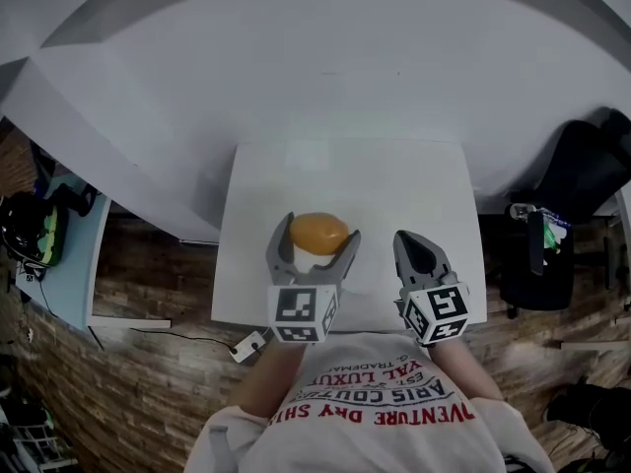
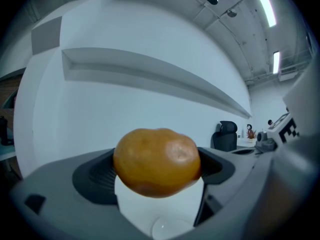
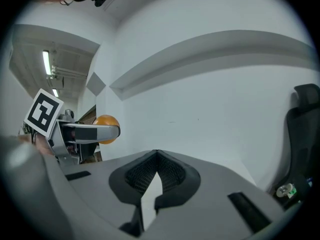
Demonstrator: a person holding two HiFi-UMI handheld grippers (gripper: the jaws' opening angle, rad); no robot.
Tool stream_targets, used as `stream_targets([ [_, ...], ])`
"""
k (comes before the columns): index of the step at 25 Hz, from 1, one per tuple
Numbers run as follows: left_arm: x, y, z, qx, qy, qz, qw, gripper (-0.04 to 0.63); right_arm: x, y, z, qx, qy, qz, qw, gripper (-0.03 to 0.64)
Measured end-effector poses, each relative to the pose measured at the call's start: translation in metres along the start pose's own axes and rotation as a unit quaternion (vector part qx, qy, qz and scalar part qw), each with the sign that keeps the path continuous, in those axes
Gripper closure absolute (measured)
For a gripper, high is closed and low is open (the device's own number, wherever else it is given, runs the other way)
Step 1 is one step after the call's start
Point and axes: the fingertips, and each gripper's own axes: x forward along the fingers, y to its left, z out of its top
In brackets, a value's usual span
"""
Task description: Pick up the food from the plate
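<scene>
Red print on the shirt (image 1: 385,414) reads "LUXUR", "VENTURE DRY"

A small white table (image 1: 394,185) stands against a plain white wall (image 1: 325,57) with a long shallow ledge (image 2: 150,76) running across it. The floor (image 1: 148,264) is brown wood planking, and a thin cable leads to a white plug block (image 1: 248,346) lying on it. A black office chair (image 1: 582,166) stands to the right. To the left, a pale blue side table (image 1: 74,254) carries something dark, perhaps a bag. Strip lights (image 2: 267,9) glow on the ceiling.
</scene>
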Motion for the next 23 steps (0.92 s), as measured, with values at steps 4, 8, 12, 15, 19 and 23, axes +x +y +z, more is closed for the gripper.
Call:
stream_targets([
  [4, 0.003, 0.0, -0.008, -0.003, 0.007, -0.004, 1.0, 0.103, 0.0, 0.0, 0.004, -0.005, -0.008, -0.009, 1.0, 0.606],
  [8, 0.007, -0.002, -0.013, -0.002, 0.008, -0.008, 0.9999, 0.103, 0.002, -0.003, 0.007, -0.011, -0.014, -0.017, 1.0, 0.606],
  [12, 0.013, -0.001, -0.016, 0.0, 0.01, -0.014, 0.9999, 0.103, 0.005, -0.004, 0.008, -0.012, -0.015, -0.025, 1.0, 0.606],
  [15, 0.016, 0.001, -0.021, 0.001, 0.017, -0.017, 0.9997, 0.103, 0.008, -0.004, 0.008, -0.011, -0.015, -0.029, 0.999, 0.606],
  [19, 0.022, 0.004, -0.025, -0.002, 0.02, -0.019, 0.9996, 0.103, 0.011, -0.005, 0.008, -0.007, -0.016, -0.031, 0.999, 0.606],
  [23, 0.029, 0.009, -0.031, -0.001, 0.03, -0.026, 0.9992, 0.103, 0.018, -0.007, 0.007, -0.002, -0.018, -0.036, 0.999, 0.606],
])
